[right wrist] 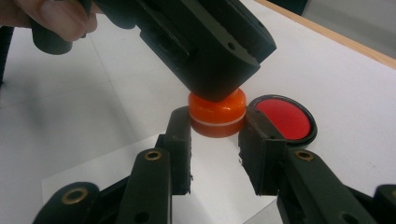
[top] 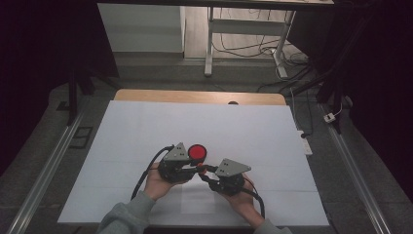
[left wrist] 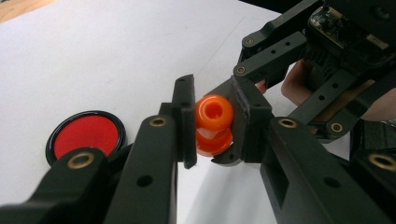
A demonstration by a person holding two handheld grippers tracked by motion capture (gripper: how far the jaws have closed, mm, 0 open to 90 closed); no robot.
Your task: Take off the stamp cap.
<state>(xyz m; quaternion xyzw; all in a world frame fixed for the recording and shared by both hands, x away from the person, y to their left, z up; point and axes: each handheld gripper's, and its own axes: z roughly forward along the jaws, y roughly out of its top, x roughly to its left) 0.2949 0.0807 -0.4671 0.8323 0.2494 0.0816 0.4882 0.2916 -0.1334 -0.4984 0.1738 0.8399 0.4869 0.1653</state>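
A small orange two-part piece point(top: 198, 168) with a pale seam around its middle hangs just above the white table between both grippers. My left gripper point(top: 194, 169) comes in from the left and is shut on it; in the left gripper view the piece point(left wrist: 215, 112) shows a round hole and sits pinched between the pads point(left wrist: 214, 133). My right gripper point(top: 204, 172) reaches in from the right, and its jaws point(right wrist: 217, 129) clamp the lower half of the piece point(right wrist: 217, 109). A red disc with a black rim point(top: 197, 152) lies flat just behind them.
The white table cover point(top: 146, 131) spreads wide around the hands, with a wooden edge point(top: 195, 96) at the far side. A sheet of white paper point(top: 197, 202) lies under the grippers near the front edge. The red disc point(right wrist: 282, 119) sits close beside my right jaw.
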